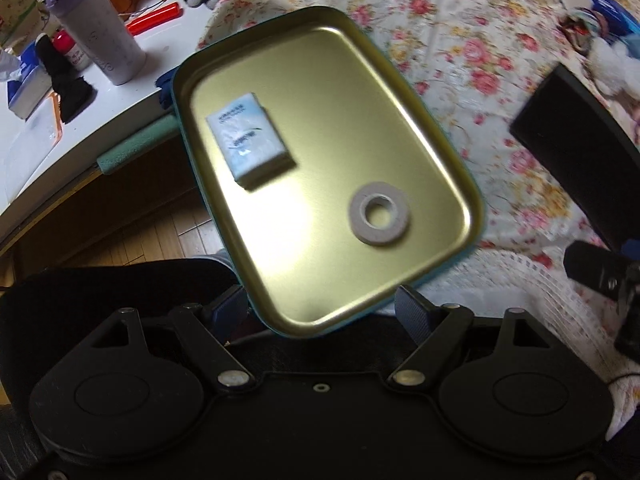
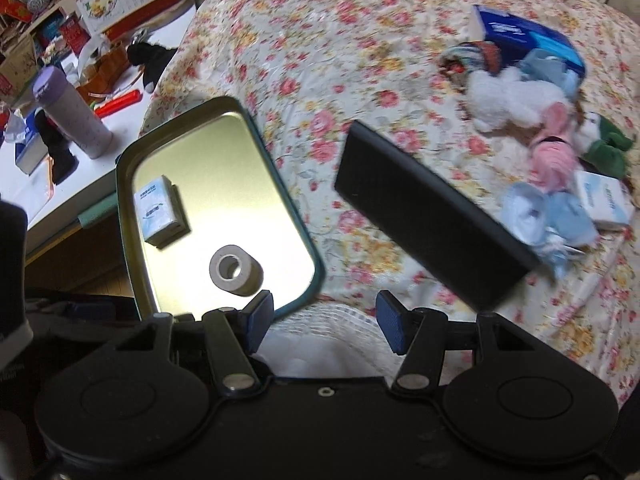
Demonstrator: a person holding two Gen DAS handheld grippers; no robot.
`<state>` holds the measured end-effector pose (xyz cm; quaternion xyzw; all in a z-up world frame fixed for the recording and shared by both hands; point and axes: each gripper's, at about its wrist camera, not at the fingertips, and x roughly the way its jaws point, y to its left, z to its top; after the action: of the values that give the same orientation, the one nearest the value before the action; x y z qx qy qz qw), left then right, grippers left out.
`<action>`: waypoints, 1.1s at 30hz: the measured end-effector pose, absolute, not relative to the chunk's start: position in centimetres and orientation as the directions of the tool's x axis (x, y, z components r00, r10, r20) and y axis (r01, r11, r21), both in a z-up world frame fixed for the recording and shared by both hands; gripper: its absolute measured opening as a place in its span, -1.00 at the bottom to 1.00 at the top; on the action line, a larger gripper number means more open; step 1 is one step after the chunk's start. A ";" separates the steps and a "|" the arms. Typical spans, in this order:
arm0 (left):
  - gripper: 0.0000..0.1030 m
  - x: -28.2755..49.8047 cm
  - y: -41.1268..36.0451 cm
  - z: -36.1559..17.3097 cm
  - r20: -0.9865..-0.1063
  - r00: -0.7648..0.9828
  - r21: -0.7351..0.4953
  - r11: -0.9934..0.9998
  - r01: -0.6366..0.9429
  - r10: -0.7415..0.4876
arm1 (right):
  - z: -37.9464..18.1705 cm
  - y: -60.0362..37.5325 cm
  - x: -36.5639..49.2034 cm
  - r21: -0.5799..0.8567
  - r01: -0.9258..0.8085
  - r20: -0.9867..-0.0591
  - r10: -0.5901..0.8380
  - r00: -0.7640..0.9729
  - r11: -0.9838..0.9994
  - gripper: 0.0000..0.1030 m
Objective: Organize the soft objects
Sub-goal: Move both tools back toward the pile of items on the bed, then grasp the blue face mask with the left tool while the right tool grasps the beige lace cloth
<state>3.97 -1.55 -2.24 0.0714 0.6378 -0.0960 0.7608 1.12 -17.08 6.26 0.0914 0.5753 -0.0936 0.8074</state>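
A tin tray (image 1: 400, 92) with a gold inside and teal rim lies at the bed's left edge, one corner hanging past it. In it lie a small tissue pack (image 1: 250, 142) and a grey tape roll (image 1: 378, 214). My left gripper (image 1: 322, 308) points down over the tray's near corner, open, its pads apart and clear of the rim. My right gripper (image 2: 326, 326) is open over white lace, holding nothing. At the bed's far right lies a heap of soft things: a white plush (image 2: 512, 100), a pink one (image 2: 554, 156), a green one (image 2: 608, 148) and pale blue cloth (image 2: 540, 212).
A long black box (image 2: 432, 216) lies on the floral bedcover (image 2: 340, 40) between tray and heap. A blue tissue package (image 2: 520, 36) and another small pack (image 2: 604, 200) sit by the heap. The white desk (image 1: 120, 92) at the left holds a purple-lidded bottle (image 1: 96, 28) and clutter.
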 end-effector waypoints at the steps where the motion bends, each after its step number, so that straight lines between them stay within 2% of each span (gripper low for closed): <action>1: 0.50 3.4 -2.1 -1.9 -0.984 0.168 -0.018 0.968 0.251 -0.062 | 6.5 -17.6 0.6 0.039 0.264 -0.943 -0.051 0.328 0.964 0.06; 7: 0.50 1.0 -6.0 -0.5 -0.981 0.148 -0.065 0.939 0.338 -0.121 | 7.9 -22.1 -3.0 0.030 0.341 -0.924 -0.104 0.369 0.939 0.10; 11: 0.74 -0.5 -9.1 1.1 -0.972 0.146 -0.107 0.902 0.419 -0.183 | 8.3 -26.7 -5.7 0.006 0.423 -0.914 -0.166 0.369 0.906 0.10; 18: 0.86 -1.6 -14.2 4.8 -0.940 0.141 -0.191 0.821 0.537 -0.311 | 8.6 -36.0 -9.0 -0.004 0.600 -0.901 -0.263 0.345 0.800 0.12; 25: 0.85 -0.5 -19.1 6.9 -0.934 0.212 -0.101 0.783 0.614 -0.287 | 8.2 -43.4 -9.3 -0.024 0.703 -0.898 -0.325 0.297 0.710 0.13; 33: 0.84 3.8 -22.8 7.7 -0.932 0.273 -0.026 0.798 0.602 -0.236 | 7.7 -49.4 -6.8 0.013 0.765 -0.902 -0.322 0.287 0.644 0.18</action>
<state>3.80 -22.83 7.69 0.1696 0.5395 -0.2689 0.7797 -6.77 -49.44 7.70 0.2302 0.4810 -0.3538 0.7684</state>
